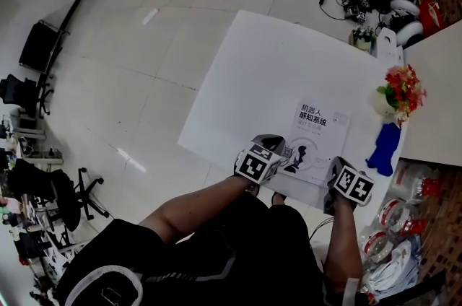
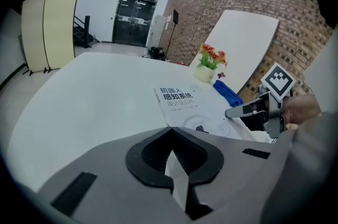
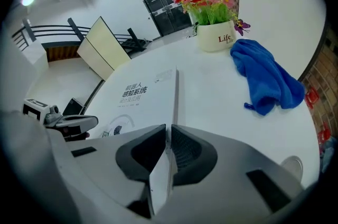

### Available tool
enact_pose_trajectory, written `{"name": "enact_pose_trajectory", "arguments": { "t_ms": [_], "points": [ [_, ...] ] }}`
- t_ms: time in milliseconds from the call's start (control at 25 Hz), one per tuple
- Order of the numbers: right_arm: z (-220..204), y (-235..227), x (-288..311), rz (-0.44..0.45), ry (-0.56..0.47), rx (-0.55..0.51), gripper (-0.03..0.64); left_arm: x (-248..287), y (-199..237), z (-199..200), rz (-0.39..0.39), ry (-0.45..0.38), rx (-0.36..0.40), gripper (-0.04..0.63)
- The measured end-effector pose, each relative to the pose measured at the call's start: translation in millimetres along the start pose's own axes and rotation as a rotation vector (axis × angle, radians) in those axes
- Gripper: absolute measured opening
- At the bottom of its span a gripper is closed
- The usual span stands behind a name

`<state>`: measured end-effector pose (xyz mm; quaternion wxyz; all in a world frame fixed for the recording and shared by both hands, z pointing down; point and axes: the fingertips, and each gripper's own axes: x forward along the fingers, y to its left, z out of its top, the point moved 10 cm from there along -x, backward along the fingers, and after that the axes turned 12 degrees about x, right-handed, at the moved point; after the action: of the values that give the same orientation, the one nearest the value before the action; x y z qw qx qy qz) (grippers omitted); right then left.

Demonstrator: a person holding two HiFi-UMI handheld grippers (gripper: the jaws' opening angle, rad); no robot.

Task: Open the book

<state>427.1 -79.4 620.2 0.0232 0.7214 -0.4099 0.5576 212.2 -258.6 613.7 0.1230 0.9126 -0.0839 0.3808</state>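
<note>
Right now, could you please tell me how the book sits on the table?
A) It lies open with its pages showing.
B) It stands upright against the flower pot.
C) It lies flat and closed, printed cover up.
C: the book lies flat on the white table, closed, with its printed cover facing up, and it is well apart from the flower pot.
</note>
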Motion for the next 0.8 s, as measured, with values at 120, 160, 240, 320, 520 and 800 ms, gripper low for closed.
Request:
{"name": "enact_pose_trajectory", "arguments": {
  "t_ms": [120, 160, 240, 320, 520, 800],
  "points": [
    [1, 4, -5, -0.011, -0.028, 0.013, 0.026, -3, 0, 0, -0.003, -0.007, 0.001, -0.005],
    [1, 6, -8, -0.01, -0.036, 0.019, 0.023, -5, 0, 0, -0.004, -0.01, 0.0, -0.005],
    [3, 10, -15, 0.008, -0.051, 0.03, 0.016, -9, 1, 1, -0.004, -0.021, 0.003, -0.005],
    [6, 18, -26, 0.044, -0.069, 0.037, 0.01, -15, 3, 6, -0.002, -0.041, 0.012, -0.005],
    [13, 62, -58, 0.173, -0.107, -0.001, 0.005, -33, 12, 17, 0.025, -0.075, 0.029, -0.005],
    [17, 160, -71, 0.365, -0.072, -0.118, 0.003, -85, 41, 32, 0.109, -0.23, -0.033, -0.005]
  ]
}}
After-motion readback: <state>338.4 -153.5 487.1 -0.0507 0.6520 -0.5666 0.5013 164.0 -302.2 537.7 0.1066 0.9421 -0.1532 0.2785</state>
